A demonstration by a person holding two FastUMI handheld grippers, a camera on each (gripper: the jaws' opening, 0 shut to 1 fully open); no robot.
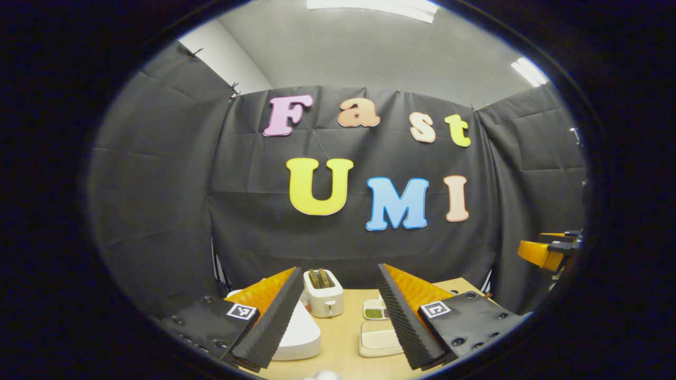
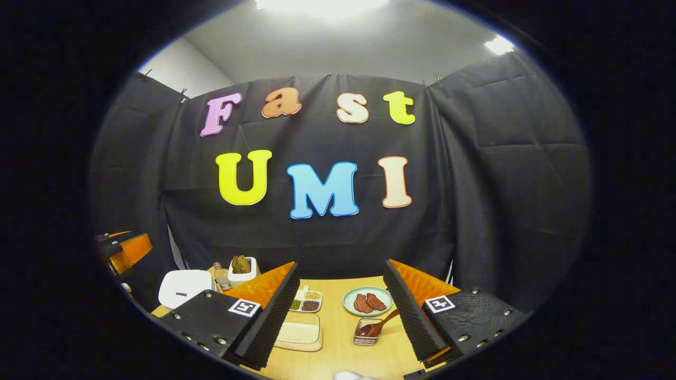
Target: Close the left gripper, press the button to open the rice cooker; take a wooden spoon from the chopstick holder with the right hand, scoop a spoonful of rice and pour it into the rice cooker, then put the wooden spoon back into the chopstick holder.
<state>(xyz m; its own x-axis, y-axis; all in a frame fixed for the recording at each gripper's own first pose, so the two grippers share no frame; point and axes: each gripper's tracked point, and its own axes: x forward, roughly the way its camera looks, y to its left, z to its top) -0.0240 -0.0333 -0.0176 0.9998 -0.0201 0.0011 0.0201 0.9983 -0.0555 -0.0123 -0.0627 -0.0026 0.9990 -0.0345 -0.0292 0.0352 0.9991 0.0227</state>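
Note:
The white rice cooker (image 1: 303, 333) sits lid down on the wooden table, partly behind my left gripper's left finger. My left gripper (image 1: 339, 268) hangs open above the table's near side with nothing between its fingers. The rice cooker (image 2: 185, 287) is also at the far left of the right gripper view. A reddish-brown wooden spoon (image 2: 378, 324) leans in a small clear chopstick holder (image 2: 368, 336), just left of my right gripper's right finger. A shallow cream tray of rice (image 2: 300, 332) lies before my open, empty right gripper (image 2: 340, 264). The same tray (image 1: 377, 338) is in the left gripper view.
A white toaster (image 1: 323, 295) holding bread stands behind the cooker. A divided dish of grains (image 2: 306, 301), a plate of meat slices (image 2: 368, 302) and a small bottle (image 2: 221, 279) stand further back. The other gripper shows at each view's edge: the right gripper (image 1: 549, 250), the left gripper (image 2: 124, 250).

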